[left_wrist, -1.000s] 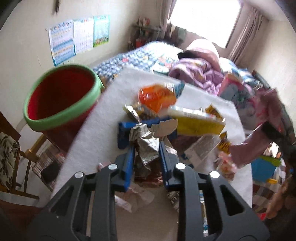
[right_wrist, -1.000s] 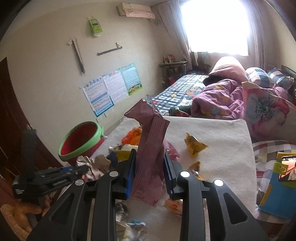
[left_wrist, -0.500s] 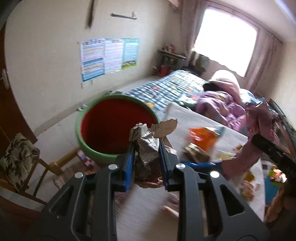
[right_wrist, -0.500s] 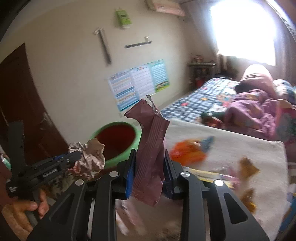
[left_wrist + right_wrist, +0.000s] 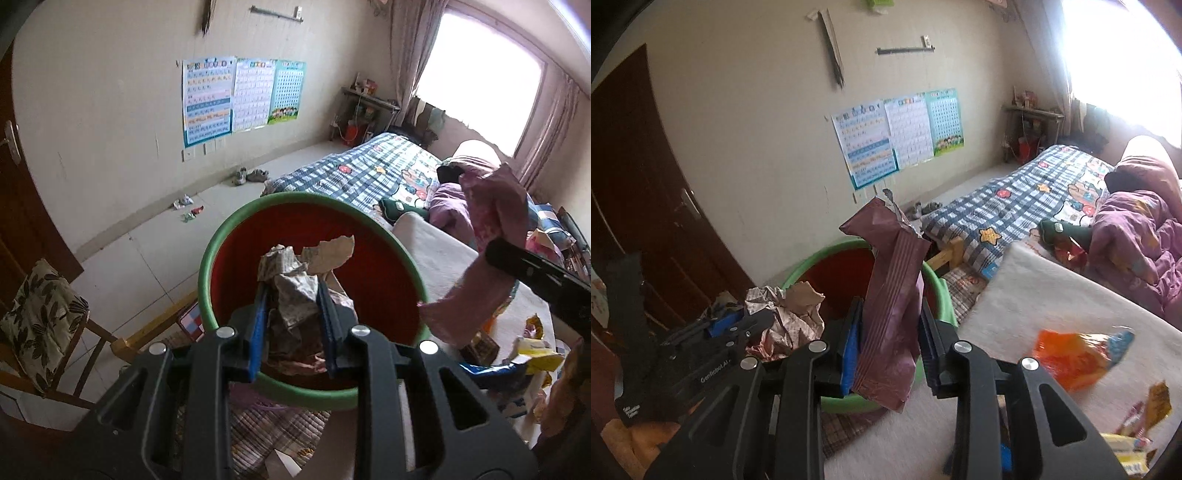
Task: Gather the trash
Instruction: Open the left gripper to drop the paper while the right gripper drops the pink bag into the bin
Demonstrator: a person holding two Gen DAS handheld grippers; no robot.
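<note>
A red bin with a green rim (image 5: 207, 266) stands on the floor beside the table. My left gripper (image 5: 291, 295) hangs over its mouth, shut on a crumpled wad of paper (image 5: 291, 269). In the right wrist view that left gripper (image 5: 753, 321) and the paper wad (image 5: 790, 314) sit at the bin rim (image 5: 816, 258). My right gripper (image 5: 890, 310) is above the bin's table-side rim. Its jaws are opening, with a tall maroon wrapper (image 5: 894, 266) still upright between the pads. The left wrist view shows this wrapper (image 5: 495, 206) from the side.
A white-covered table (image 5: 1052, 306) carries an orange packet (image 5: 1075, 354) and yellow wrappers (image 5: 1156, 398). A quilted bed (image 5: 1015, 199) lies beyond it. Left of the bin stand a cushioned chair (image 5: 40, 317) and a dark door (image 5: 639, 184). Scraps (image 5: 188, 210) lie by the wall.
Both grippers have swung left from over the table's litter to over the bin, each carrying its piece. The right jaws stand slightly wider than before.
</note>
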